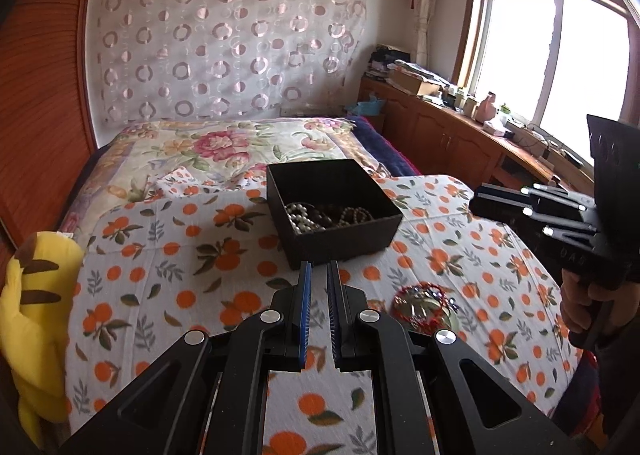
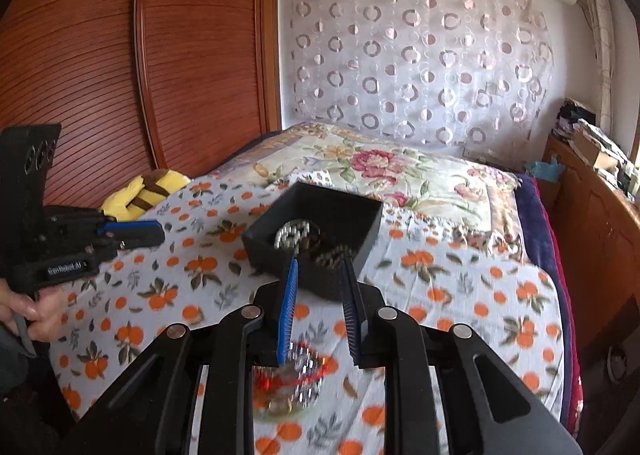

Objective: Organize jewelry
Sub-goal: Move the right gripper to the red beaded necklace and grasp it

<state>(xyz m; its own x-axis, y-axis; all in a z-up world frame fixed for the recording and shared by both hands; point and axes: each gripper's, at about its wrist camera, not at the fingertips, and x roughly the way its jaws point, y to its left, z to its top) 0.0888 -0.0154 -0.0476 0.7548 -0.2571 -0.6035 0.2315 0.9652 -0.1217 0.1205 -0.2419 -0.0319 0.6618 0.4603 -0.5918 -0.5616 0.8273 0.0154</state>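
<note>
Left side: a yellow plush toy (image 1: 30,319) lies at the bed's edge against the wooden wardrobe (image 2: 120,55). The left gripper (image 1: 319,269) hangs over the orange-print sheet (image 1: 180,255), pointing down toward the near wall of the black box (image 1: 340,243). Its blue pads stand close together, nothing between them; a narrow slit remains. In the right wrist view a hand (image 2: 32,311) grips its handle from below, and a white label on the body reads roughly "GenRobot AI".

Centre: the black box sits open on the sheet, holding pearl strands (image 1: 304,215) and darker bead strings. It lies just beyond both grippers' tips.

Right of centre: a loose heap of red cord and silver jewelry (image 1: 426,307) lies on the sheet, just right of the left gripper and well short of the box. The right gripper (image 2: 319,267) is above this heap, jaws parted and empty, the heap blurred beneath them. Its body bears raised letters, seemingly "DAS"; a hand (image 1: 580,295) holds its handle.

Far right: a cluttered wooden cabinet (image 1: 440,127) under the window (image 1: 540,35).
</note>
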